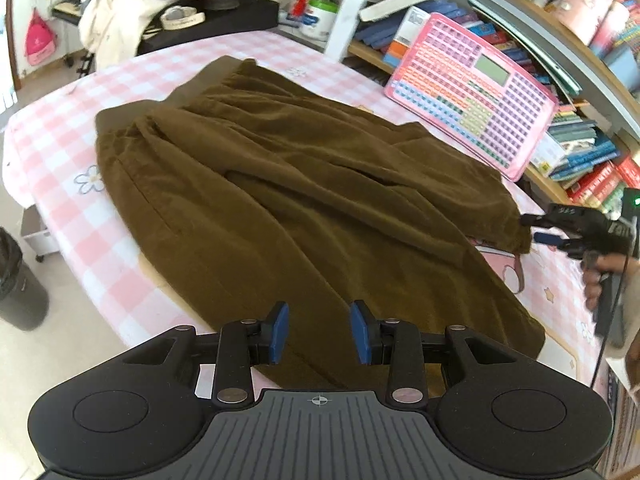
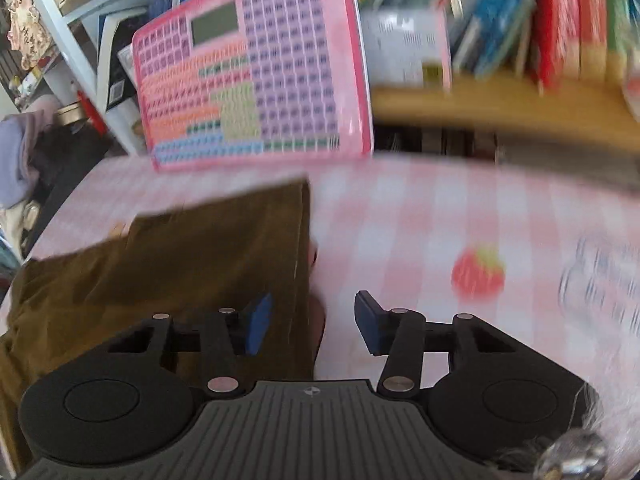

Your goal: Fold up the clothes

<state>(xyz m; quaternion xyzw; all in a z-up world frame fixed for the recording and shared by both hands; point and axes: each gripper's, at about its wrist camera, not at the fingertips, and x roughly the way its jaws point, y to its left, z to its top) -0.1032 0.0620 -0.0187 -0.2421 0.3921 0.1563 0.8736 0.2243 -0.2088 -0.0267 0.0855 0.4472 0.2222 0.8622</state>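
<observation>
Brown trousers (image 1: 280, 184) lie spread beneath the left claw (image 1: 319, 332) — untouched.

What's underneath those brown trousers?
The brown trousers lie on a pink checked cloth with printed flowers, a strawberry and a partly covered cartoon figure. What the cloth itself covers cannot be seen, nor any prints under the trousers.

Olive-brown trousers (image 1: 280, 184) on a pink-and-white checked tablecloth (image 1: 52, 140).
</observation>
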